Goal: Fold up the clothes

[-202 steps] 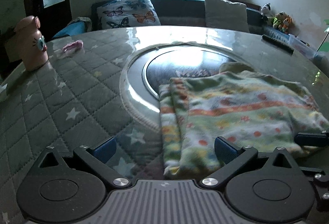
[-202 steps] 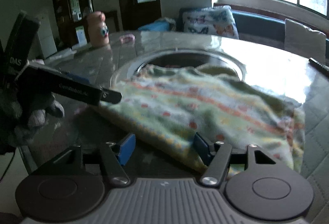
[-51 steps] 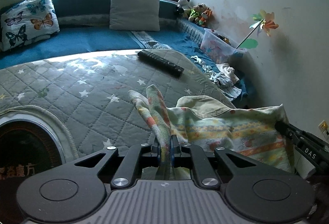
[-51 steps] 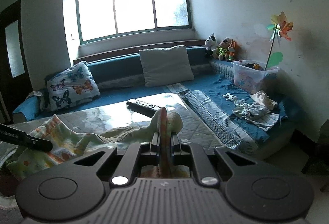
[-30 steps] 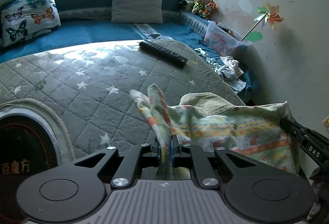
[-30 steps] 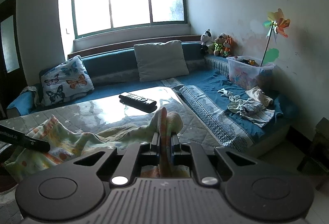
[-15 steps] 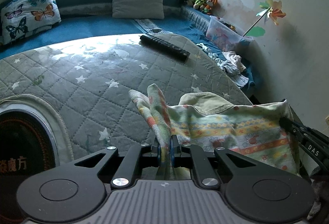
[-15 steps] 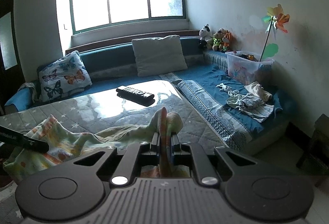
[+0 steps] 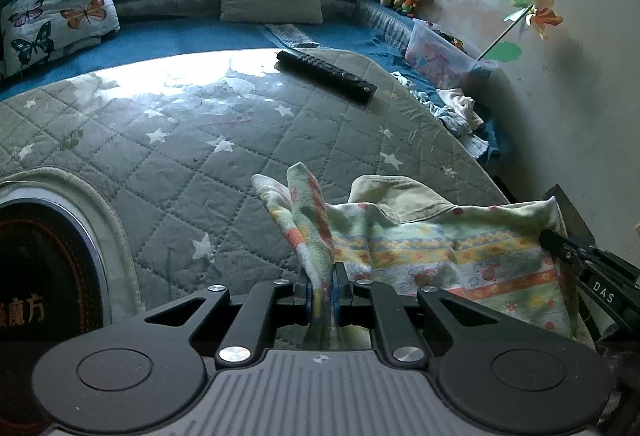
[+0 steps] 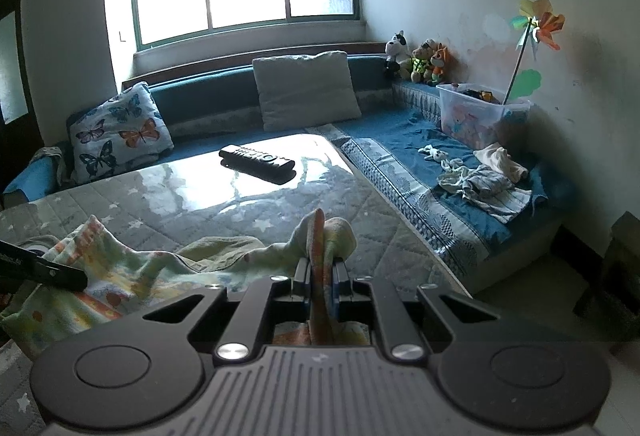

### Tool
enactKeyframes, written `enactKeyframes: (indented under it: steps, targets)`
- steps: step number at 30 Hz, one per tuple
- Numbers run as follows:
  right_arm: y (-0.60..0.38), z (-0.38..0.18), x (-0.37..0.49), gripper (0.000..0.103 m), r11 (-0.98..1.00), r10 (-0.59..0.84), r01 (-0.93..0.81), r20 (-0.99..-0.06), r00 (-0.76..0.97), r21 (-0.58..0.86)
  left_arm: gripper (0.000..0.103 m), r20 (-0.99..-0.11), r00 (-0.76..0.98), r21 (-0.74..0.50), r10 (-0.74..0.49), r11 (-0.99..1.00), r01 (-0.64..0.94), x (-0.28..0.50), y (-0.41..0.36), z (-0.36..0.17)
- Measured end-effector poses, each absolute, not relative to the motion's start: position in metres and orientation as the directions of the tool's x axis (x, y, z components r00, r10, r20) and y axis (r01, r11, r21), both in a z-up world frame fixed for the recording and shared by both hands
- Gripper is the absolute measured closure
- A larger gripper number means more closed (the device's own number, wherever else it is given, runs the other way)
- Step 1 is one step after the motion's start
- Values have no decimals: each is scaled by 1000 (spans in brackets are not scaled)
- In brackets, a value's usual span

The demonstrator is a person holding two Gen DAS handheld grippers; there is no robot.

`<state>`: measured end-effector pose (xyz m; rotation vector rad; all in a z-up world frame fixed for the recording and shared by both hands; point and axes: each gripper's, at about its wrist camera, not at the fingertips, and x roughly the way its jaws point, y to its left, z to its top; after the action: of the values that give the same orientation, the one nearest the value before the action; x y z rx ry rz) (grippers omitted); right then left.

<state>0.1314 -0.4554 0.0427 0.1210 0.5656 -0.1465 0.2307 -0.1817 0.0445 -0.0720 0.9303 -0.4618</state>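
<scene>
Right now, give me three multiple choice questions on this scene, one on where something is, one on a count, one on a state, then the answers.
1. Where does the remote lie?
A. on the table
B. on the sofa
C. in the plastic bin

2. How many plush toys sit in the sofa corner?
A. one
B. three
C. five

3. How does the left gripper stand?
A. open above the cloth
B. shut on nothing
C. shut on the cloth

Answers:
1. A, it rests on the shiny table.
2. B, three sit side by side.
3. C, the cloth is pinched between its fingers; the right gripper grips it too.
</scene>
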Motion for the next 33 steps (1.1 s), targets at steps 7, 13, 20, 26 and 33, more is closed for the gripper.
enactKeyframes:
  steps: [7,13,20,26,33]
  targets:
    - [-458,39,134,92,979,-118,192,-557,822,76,90,-763,503,-253,-405,904,344,233,-181,42]
    - [-459,38,133,90,977,-131,201,-554,822,67,88,-768,504,-245,-396,908,340,232,-180,40]
    - [-455,40,131,89,979,-124,190,-543,830,68,74,-773,509,-232,-379,915,329,231,-176,38]
    - [-451,39,128,79,980,-119,186,-540,833,70,62,-771,516,-225,-374,917,329,228,-174,38]
    - [-447,38,123,61,980,-112,182,-541,834,79,52,-767,526,-215,-368,919,330,224,-171,39]
